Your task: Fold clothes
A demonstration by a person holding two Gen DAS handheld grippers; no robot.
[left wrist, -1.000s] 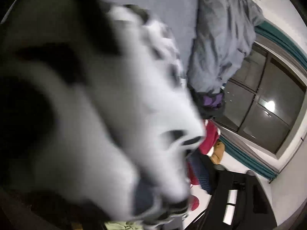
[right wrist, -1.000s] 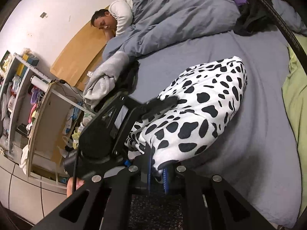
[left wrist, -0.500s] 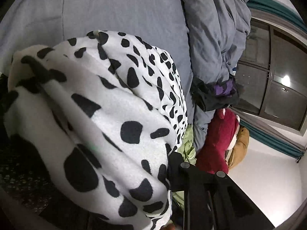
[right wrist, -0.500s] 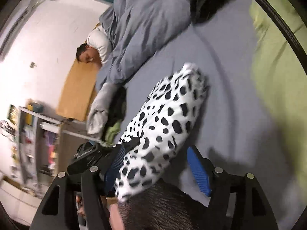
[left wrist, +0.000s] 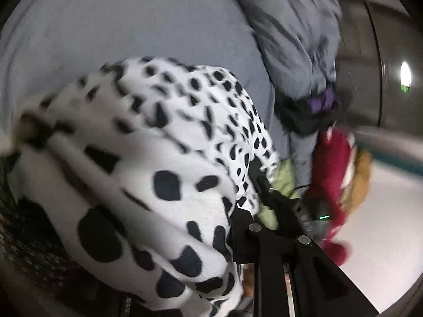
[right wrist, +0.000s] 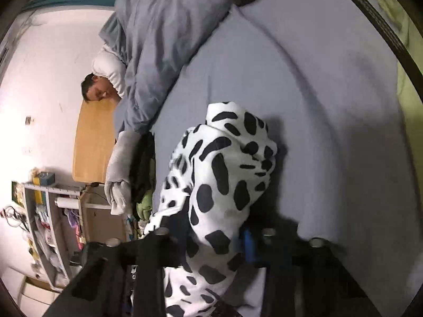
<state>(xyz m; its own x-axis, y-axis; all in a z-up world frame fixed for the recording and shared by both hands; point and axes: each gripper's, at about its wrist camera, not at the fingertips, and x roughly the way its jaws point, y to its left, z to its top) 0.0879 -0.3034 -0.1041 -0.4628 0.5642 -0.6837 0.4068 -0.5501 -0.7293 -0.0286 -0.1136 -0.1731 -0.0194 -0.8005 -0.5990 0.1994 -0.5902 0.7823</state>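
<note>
The cow-print garment [right wrist: 227,174] lies bunched near the bed's [right wrist: 330,111] near edge, mid-fold. The right gripper [right wrist: 219,240] has just been closing, its jaws pinching the fabric; the left gripper's [left wrist: 232,227] hold is probably similar, though cloth hides it. Next: lay the gathered end over flat.

I am working in a lived-in home bedroom. Ahead of my right tool lies a bed under a smooth grey fitted sheet [right wrist: 304,84], with a rumpled grey duvet [right wrist: 164,31] beyond it and a person [right wrist: 105,79] lying beneath that duvet. To that tool's left stand a light wooden headboard panel [right wrist: 92,142] and a cluttered white open shelf unit [right wrist: 47,224]. Ahead-right of my left tool, a dark glass window [left wrist: 383,79] shows a lamp reflection, with a red plush toy [left wrist: 333,174] below it.
</note>
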